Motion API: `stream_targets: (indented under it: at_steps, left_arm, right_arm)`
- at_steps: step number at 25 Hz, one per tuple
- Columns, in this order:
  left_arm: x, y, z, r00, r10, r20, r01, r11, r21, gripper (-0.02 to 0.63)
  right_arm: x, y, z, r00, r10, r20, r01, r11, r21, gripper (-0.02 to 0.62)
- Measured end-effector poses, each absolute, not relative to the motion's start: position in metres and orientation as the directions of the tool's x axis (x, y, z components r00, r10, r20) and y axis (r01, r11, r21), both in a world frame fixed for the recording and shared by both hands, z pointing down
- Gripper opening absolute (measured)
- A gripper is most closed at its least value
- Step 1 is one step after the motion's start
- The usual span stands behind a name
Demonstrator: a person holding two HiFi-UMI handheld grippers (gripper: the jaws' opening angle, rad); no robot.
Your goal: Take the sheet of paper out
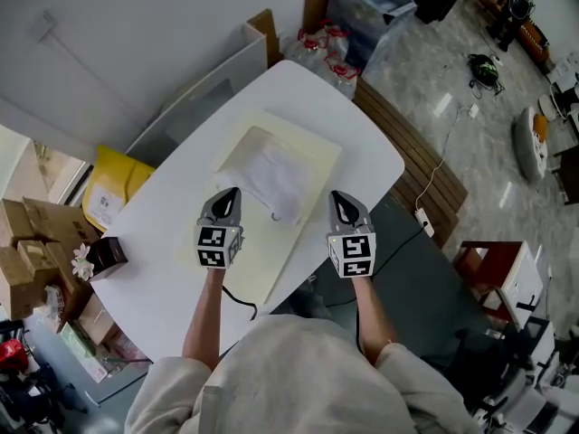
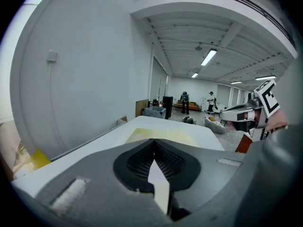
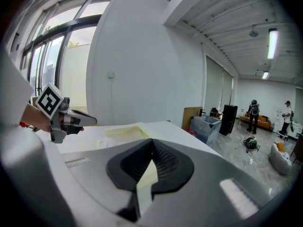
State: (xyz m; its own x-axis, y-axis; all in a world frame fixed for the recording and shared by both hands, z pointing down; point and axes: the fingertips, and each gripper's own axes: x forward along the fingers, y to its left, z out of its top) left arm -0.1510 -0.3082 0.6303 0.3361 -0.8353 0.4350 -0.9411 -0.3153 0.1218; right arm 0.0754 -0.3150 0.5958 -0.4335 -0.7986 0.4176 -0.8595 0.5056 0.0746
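Table (image 1: 163,278): white, rounded corners, carries the mat.
Mat (image 1: 312,163): pale yellow, on the table's middle.
Sheet of paper (image 1: 270,179): white, on the mat, ahead of both grippers.
Left gripper (image 1: 230,193): jaws together, empty, above the mat.
Right gripper (image 1: 340,198): jaws together, empty, beside the mat's right edge.

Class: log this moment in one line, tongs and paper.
left tongs: shut, empty | right tongs: shut, empty | sheet of paper: on cream mat, not gripped

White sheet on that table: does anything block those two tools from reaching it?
Nothing visible does. The white sheet lies on the cream mat; the left tool and right tool, both shut, flank its near end.
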Motion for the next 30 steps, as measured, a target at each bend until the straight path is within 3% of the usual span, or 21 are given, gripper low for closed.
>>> stream_targets:
  at_steps: [8, 14, 24, 30]
  left_arm:
    - [-0.150, -0.312, 0.659, 0.372, -0.811, 0.452, -0.928, -0.308, 0.210, 0.005]
    - [-0.137, -0.311, 0.688, 0.415, -0.780, 0.469, -0.888, -0.234, 0.397, 0.005]
    - [-0.139, -0.308, 0.726, 0.427, -0.811, 0.399, -0.640, 0.041, 0.768, 0.005]
    - [-0.135, -0.307, 0.739, 0.439, -0.820, 0.368, -0.487, 0.127, 0.864, 0.005]
  right_arm:
    - [0.072, -0.315, 0.618, -0.418, -0.784, 0.459, -0.864, 0.499, 0.067, 0.002]
    - [0.072, -0.312, 0.626, -0.422, -0.770, 0.478, -0.858, 0.509, 0.063, 0.000]
    - [0.080, -0.314, 0.634, -0.412, -0.766, 0.493, -0.862, 0.503, 0.059, 0.002]
    - [0.080, -0.315, 0.635, -0.410, -0.766, 0.495, -0.864, 0.500, 0.058, 0.001]
